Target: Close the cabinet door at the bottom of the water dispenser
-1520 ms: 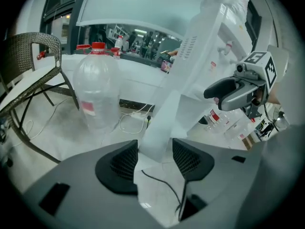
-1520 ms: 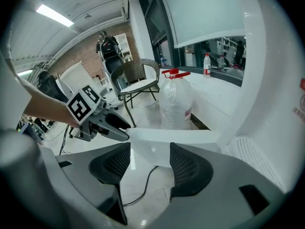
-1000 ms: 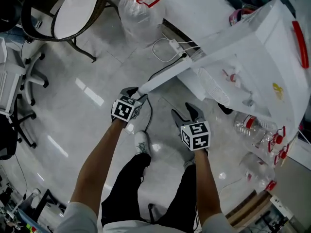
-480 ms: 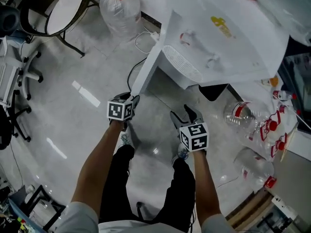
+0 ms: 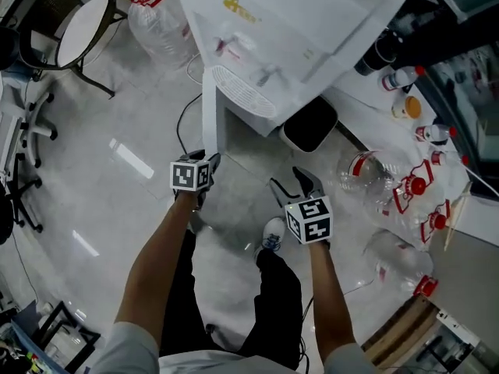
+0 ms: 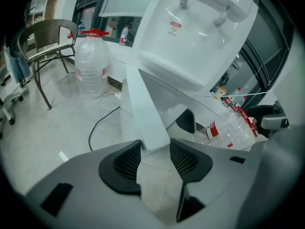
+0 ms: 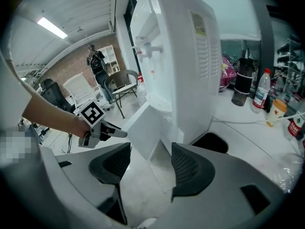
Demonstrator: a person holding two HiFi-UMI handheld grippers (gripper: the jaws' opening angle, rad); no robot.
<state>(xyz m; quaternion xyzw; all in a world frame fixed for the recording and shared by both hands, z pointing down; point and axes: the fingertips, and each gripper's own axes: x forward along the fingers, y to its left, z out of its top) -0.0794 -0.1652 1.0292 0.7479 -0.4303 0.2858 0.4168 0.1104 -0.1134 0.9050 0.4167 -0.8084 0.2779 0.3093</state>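
Now | cabinet door (image 5: 211, 123) open | panel upright | free edge points toward person (image 5: 156, 275)

The white cabinet door (image 5: 210, 123) is being seen standing open, angled out from the white water dispenser's (image 5: 273, 22) bottom.
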